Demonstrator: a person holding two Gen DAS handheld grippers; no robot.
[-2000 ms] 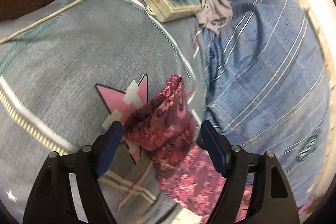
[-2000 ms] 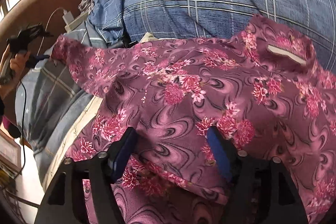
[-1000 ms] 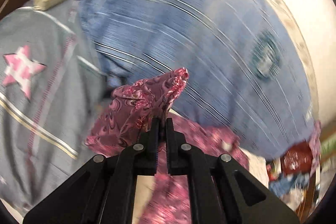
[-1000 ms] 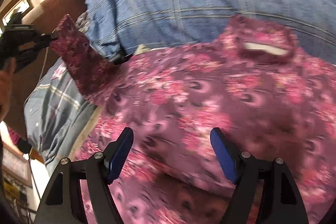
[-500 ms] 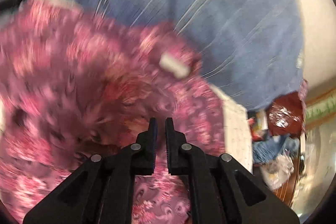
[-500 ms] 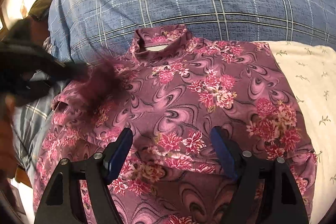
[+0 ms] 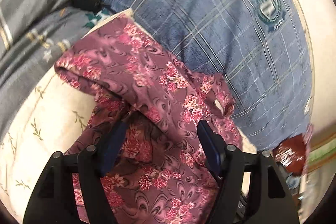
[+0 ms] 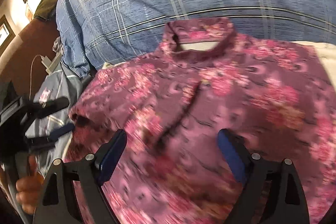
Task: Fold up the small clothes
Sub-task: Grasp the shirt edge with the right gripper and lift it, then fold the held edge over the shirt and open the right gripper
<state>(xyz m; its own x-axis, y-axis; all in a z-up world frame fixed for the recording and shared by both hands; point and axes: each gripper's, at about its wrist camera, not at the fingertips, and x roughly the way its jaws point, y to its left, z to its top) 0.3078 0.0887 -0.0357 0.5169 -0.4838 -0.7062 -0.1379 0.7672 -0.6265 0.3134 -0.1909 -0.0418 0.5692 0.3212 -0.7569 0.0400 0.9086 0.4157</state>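
Note:
A small maroon shirt with pink flowers (image 7: 151, 85) lies on a cream sheet (image 7: 42, 114), its collar toward a blue checked pillow. One sleeve is folded in across the body. My left gripper (image 7: 161, 129) is open and empty just above the folded sleeve. In the right wrist view the shirt (image 8: 220, 93) fills the middle, blurred, with the collar (image 8: 197, 39) at the top. My right gripper (image 8: 172, 138) is open and empty over the shirt's lower body. The left gripper (image 8: 63, 117) shows at the left edge of that view, held by a hand.
A large blue checked pillow (image 7: 220, 24) lies behind the shirt. A grey striped pillow (image 7: 31, 14) lies to the left. A power strip with a charger and cable (image 8: 49, 62) rests by the brown headboard (image 8: 23, 51). A red packet (image 7: 292, 154) and clutter sit at the right.
My left gripper carried the sleeve across onto the shirt's body, then opened and let it go. My right gripper stayed open and shifted closer over the shirt.

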